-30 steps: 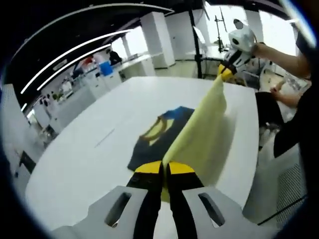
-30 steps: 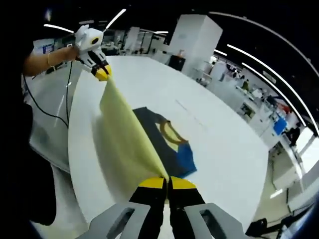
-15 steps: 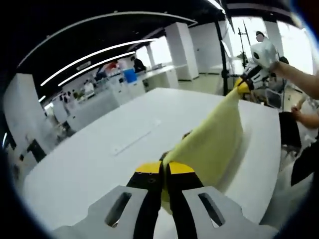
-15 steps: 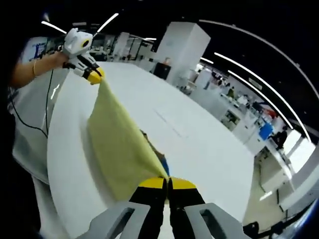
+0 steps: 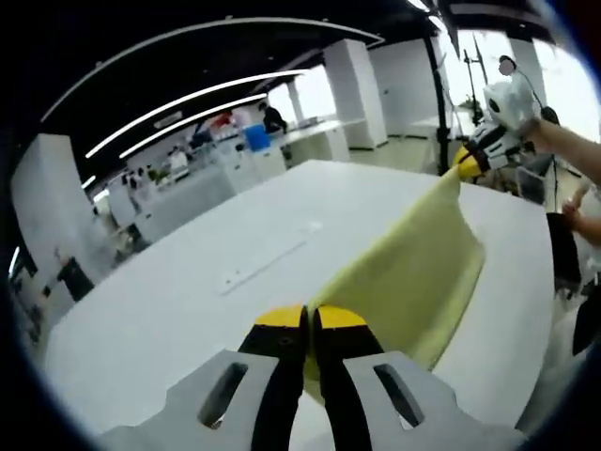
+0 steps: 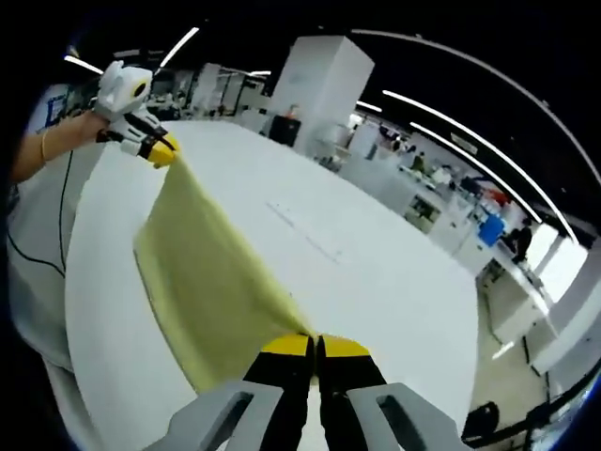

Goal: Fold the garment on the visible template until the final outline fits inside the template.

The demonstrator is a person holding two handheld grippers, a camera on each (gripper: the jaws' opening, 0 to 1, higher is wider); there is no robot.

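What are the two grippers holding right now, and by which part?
Both hold the yellow garment: the left gripper and right gripper each pinch a corner of one edge, stretched between them above the white table.

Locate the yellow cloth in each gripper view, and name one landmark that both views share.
Left gripper view: the yellow cloth runs from the closed jaws at bottom centre up to the right gripper at upper right.
Right gripper view: the cloth runs from the closed jaws at bottom centre up to the left gripper at upper left.
Shared landmark: the white table under the cloth.
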